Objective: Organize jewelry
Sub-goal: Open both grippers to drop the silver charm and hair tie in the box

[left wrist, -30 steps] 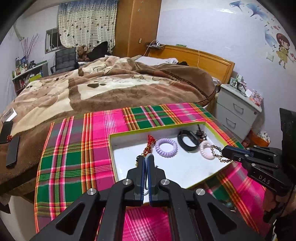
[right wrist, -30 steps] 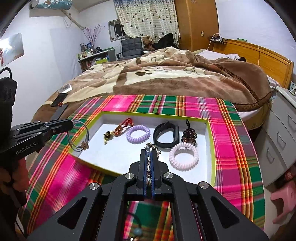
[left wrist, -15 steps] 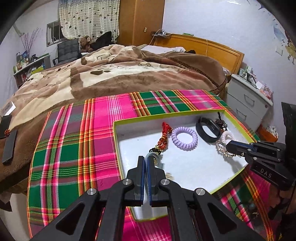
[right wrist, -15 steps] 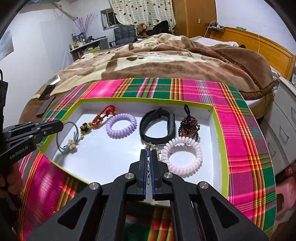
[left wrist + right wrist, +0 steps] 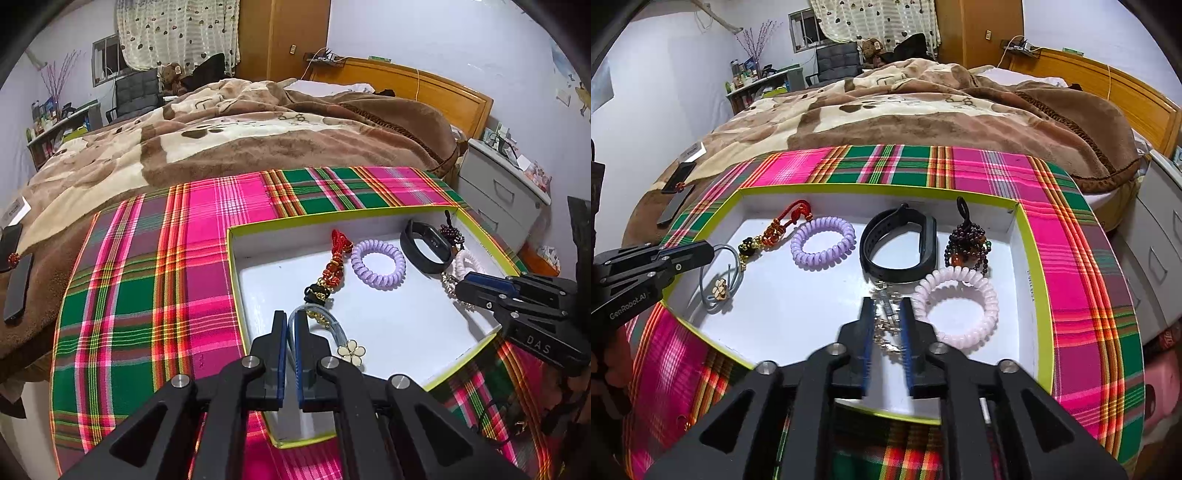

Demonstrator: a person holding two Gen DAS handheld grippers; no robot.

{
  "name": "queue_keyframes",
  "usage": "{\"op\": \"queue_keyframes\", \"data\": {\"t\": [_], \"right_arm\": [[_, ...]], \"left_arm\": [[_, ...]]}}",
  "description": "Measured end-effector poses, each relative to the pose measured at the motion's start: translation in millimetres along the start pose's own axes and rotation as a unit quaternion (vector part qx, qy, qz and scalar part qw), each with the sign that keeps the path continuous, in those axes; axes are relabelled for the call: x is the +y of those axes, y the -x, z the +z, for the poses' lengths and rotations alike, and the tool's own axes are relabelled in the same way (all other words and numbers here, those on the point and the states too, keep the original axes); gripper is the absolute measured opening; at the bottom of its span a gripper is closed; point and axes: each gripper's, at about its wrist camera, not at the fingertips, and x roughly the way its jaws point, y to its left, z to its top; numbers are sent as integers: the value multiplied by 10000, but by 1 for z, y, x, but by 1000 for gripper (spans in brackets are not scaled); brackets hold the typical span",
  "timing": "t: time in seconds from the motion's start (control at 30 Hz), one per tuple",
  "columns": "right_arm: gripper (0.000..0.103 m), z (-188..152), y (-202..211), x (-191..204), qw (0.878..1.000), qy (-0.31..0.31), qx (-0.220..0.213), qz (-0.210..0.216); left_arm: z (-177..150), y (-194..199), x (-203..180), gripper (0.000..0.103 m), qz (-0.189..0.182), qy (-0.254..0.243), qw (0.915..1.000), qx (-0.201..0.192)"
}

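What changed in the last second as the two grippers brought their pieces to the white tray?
Both grippers came down into the white tray. The right gripper has just been opening its jaws; the silver chain bracelet lies loose between them on the tray floor. The left gripper stays shut on the grey hair tie with a flower charm, now resting in the tray. The other pieces have not moved.

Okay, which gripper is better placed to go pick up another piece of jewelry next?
Probably the right gripper: its jaws have just been opening off the silver chain bracelet, which lies in the tray. The left gripper pinches the grey hair tie.
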Motion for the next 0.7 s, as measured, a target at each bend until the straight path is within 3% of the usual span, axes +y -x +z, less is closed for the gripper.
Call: {"op": "queue_keyframes", "data": {"t": [0.13, 0.4, 0.7], "right_arm": [[29, 0, 6, 1, 10000, 24, -68, 7], [29, -4, 29, 4, 9996, 30, -274, 31], [29, -25, 75, 11, 9985, 38, -543, 60]], "left_arm": [[0, 3, -1, 4, -15, 1, 10000, -72], [-3, 27, -7, 5, 10, -48, 9995, -323], [-29, 73, -17, 5, 28, 43, 9983, -587]]}}
